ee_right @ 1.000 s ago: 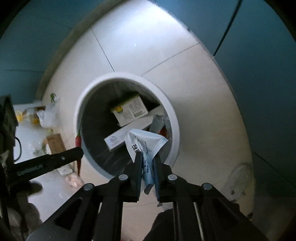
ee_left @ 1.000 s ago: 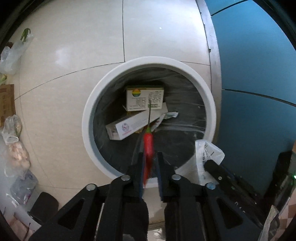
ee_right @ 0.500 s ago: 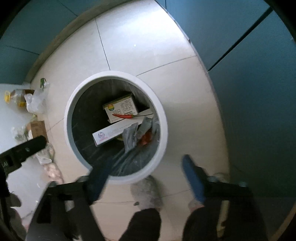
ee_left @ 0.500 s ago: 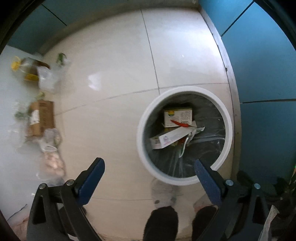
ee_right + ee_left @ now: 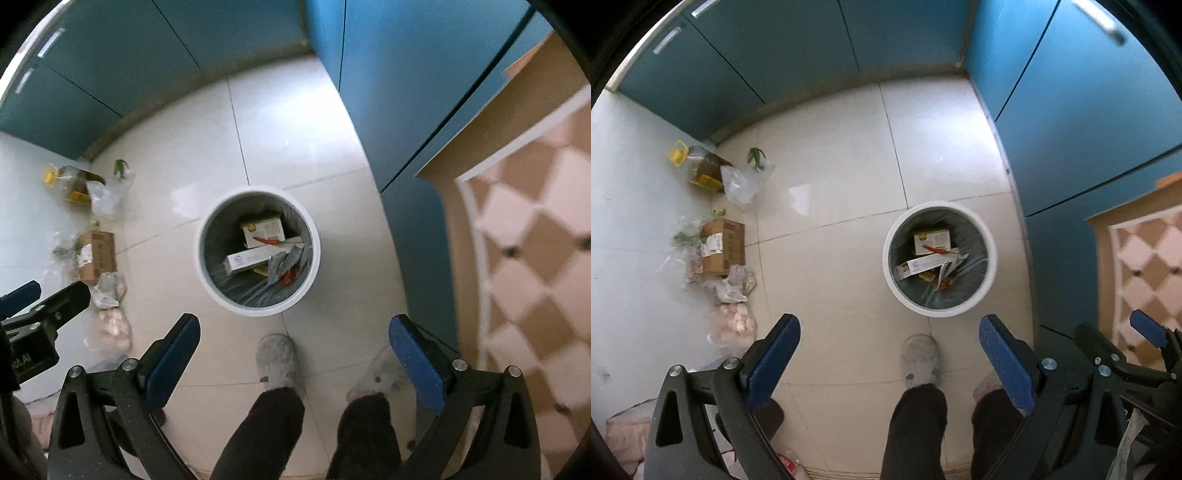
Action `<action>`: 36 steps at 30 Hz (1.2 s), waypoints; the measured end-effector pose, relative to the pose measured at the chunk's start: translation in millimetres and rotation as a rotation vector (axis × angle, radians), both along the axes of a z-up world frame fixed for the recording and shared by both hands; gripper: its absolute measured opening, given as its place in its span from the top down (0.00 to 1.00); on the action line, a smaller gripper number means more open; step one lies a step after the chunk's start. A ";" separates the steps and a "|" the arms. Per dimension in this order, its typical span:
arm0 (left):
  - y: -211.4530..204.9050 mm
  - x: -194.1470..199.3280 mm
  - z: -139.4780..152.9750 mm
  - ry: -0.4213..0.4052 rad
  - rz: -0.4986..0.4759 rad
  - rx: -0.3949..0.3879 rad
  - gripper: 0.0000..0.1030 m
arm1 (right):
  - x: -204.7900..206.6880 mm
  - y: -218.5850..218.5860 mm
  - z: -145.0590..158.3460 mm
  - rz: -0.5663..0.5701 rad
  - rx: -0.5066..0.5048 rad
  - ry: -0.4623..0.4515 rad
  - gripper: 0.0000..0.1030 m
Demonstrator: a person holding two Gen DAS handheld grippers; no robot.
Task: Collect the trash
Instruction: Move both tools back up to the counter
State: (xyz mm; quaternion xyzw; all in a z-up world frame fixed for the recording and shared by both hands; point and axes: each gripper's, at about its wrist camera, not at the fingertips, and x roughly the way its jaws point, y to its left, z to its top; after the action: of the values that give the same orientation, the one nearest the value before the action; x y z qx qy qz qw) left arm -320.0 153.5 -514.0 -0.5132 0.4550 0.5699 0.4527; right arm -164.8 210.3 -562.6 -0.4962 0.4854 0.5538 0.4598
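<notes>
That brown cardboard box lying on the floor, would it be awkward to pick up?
Probably not. The box looks stiff and flat-sided, so a tool's fingers should hold it. It seems small and likely light, though what it contains is hidden.

Left gripper (image 5: 889,350): jaws spread wide, blue pads facing each other with nothing between them; black finger frames enter the left wrist view at 7 and 5 o'clock. Right gripper (image 5: 294,349): jaws likewise wide apart and empty, frames at 7 and 5 o'clock. Each gripper appears in the other's view, the right one at 4 o'clock, the left one at 9 o'clock. Both point downward. Person's legs (image 5: 266,432) in dark trousers stand at 6 o'clock, feet (image 5: 277,360) in grey slippers.
</notes>
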 end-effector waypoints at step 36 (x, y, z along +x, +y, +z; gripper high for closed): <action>-38.4 262.3 311.0 0.086 -0.377 0.439 0.04 | 261.2 -145.7 397.1 -0.461 0.385 0.247 0.00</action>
State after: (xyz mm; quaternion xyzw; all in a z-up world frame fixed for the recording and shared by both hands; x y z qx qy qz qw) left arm -57.7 115.1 -203.0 -0.2849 0.4269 0.5818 0.6310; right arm 96.5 64.6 -165.5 -0.2061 0.5238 0.5726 0.5961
